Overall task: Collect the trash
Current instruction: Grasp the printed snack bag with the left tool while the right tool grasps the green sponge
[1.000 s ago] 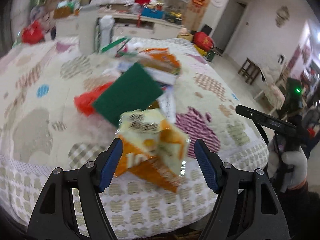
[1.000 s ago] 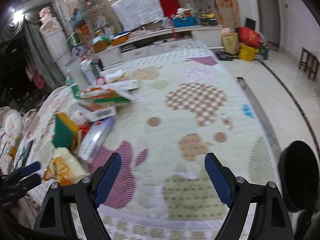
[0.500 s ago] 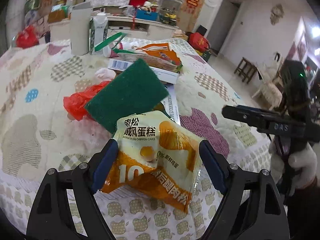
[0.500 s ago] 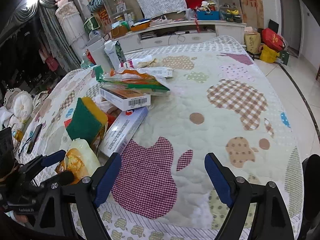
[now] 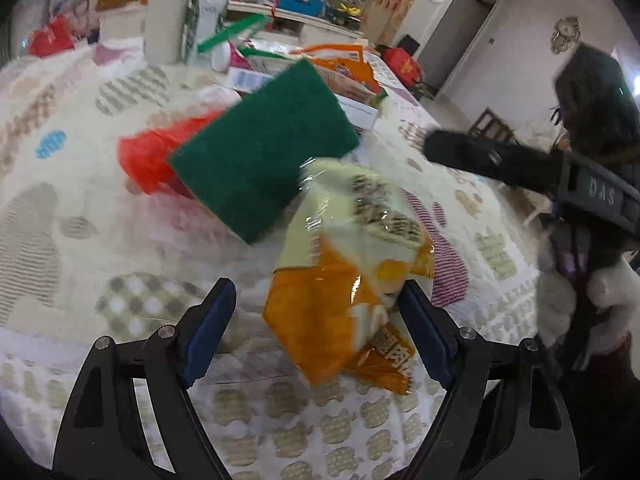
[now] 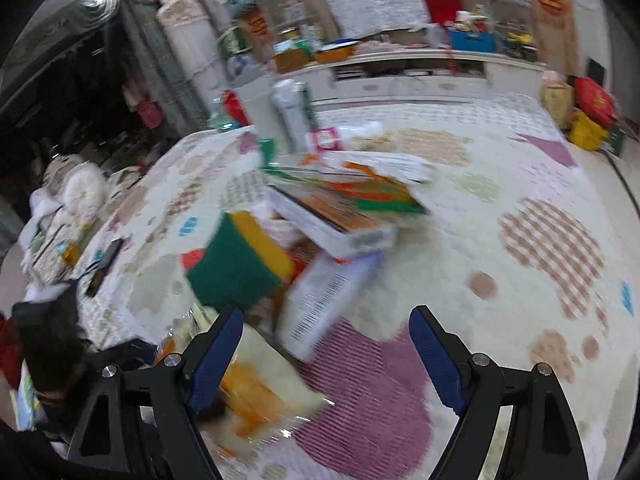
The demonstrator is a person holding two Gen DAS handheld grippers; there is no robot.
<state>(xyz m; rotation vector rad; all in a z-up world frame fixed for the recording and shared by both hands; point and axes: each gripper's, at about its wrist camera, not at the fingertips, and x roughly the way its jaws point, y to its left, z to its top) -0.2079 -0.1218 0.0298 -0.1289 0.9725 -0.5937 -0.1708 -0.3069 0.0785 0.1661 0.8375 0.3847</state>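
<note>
An orange and cream snack bag [image 5: 352,280] lies crumpled on the quilted cover [image 5: 80,240], between the jaws of my left gripper [image 5: 316,332]. The jaws stand wide; the bag brushes the right-hand pad and the left-hand pad is well clear of it. Behind the bag a green scouring sponge [image 5: 260,160] leans on a red plastic bag [image 5: 144,156]. My right gripper [image 6: 326,356] hangs open over the purple apple patch with nothing between its pads. The snack bag [image 6: 264,392] sits by its left finger, the sponge [image 6: 236,268] and a white barcoded box [image 6: 332,300] just beyond.
More boxes and an orange-green wrapper [image 6: 372,192] are piled mid-cover. A milk carton [image 5: 204,16] and a white cylinder [image 5: 162,12] stand at the back. A phone [image 6: 104,268] lies at the left. A person's gloved hand [image 5: 600,292] holds the right gripper. The cover's front edge [image 5: 280,440] is near.
My left jaws have widened and dipped; the snack bag, gripped on both sides before, now sits off towards the right pad. My right gripper has swung left towards the pile.
</note>
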